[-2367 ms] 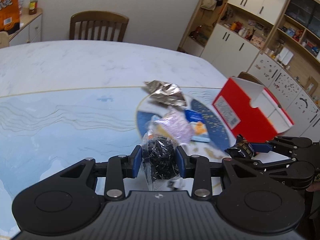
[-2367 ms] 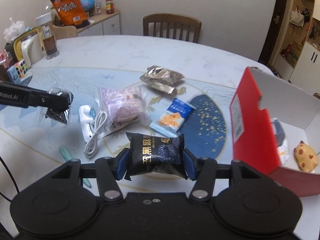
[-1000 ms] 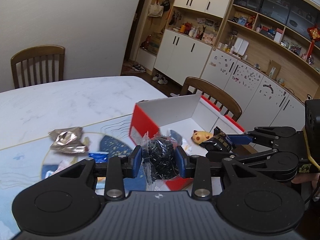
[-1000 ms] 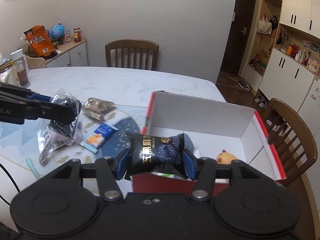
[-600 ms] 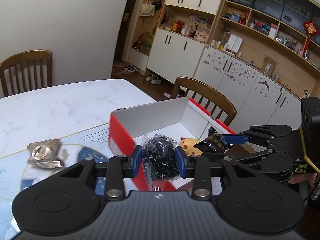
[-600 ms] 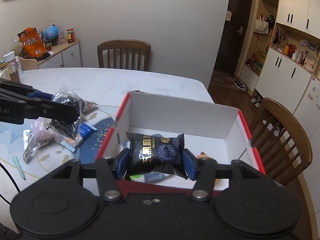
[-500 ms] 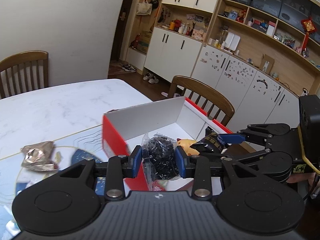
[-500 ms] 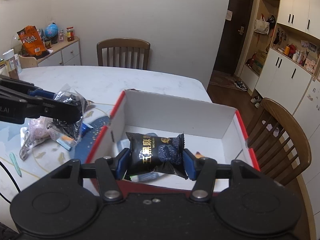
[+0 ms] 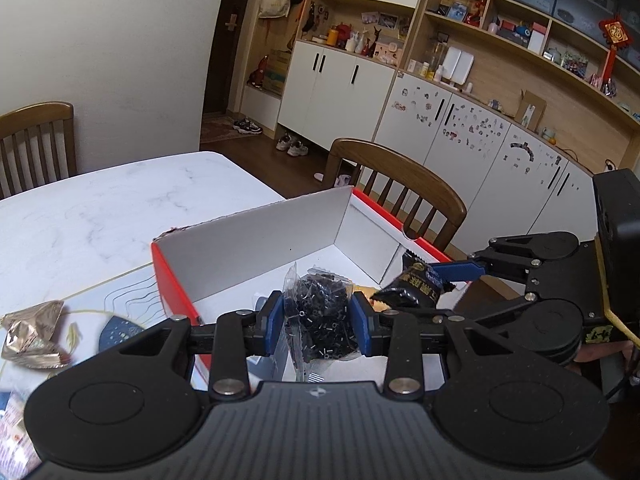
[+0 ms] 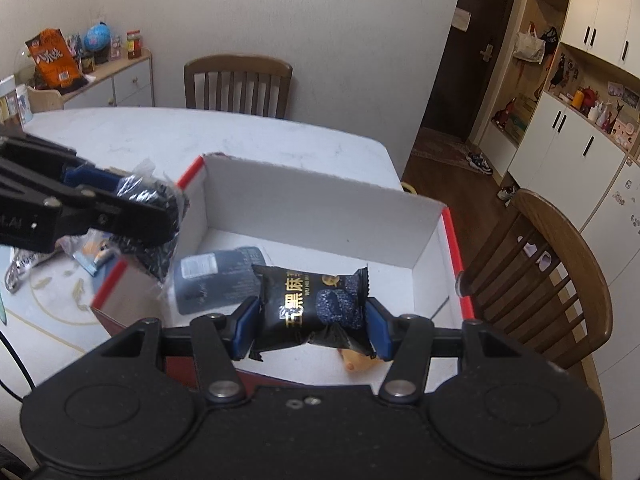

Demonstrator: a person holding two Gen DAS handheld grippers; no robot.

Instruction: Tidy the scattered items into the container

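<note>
Over the box (image 10: 320, 204), both grippers (each clamped) hold snack packets.

Your box (image 10: 320, 216) is white inside with red rims. Your right packet (image 10: 316, 306) is black with gold characters and a purple-blue picture. Your left bag (image 9: 318, 316) is clear, full of black bits. Both grippers have blue pads (image 9: 274, 322) on black frames. The table (image 9: 100, 208) is white marble.
</note>
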